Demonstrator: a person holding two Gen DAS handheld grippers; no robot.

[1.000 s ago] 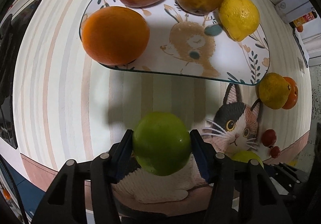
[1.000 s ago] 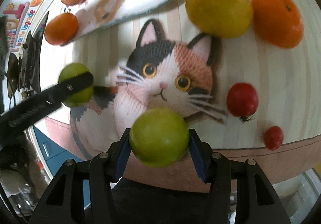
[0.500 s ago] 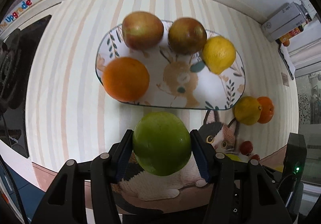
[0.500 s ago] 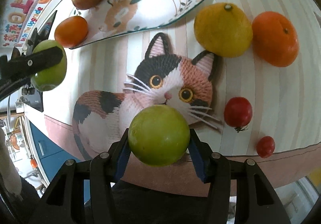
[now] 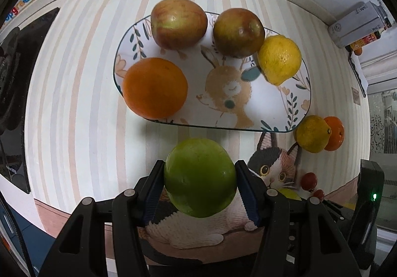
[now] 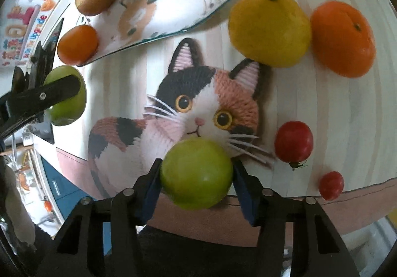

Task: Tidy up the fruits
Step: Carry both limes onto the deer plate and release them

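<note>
Striped mat (image 5: 82,93) with a calico cat print (image 6: 198,108) covers the counter. On it, the oval rabbit-pattern plate (image 5: 280,113). Plate holds four fruits: orange (image 5: 155,87) at the near left rim, two reddish apples (image 5: 179,22) (image 5: 238,32) along the far edge, lemon (image 5: 279,58) at the right end, just beside the second apple.

Left gripper (image 5: 199,179) pinches a green apple (image 5: 199,177) between both blue pads, held above the mat just short of the plate's near rim. Right gripper (image 6: 196,175) likewise clamps a second green fruit (image 6: 196,174), over the cat's chin near the mat's front edge.

Loose on the mat, right of the plate: a yellow citrus (image 6: 269,29) touching a tangerine (image 6: 342,39). Nearer the front edge, a red tomato (image 6: 294,141), then a smaller cherry tomato (image 6: 331,185), apart from each other.
</note>
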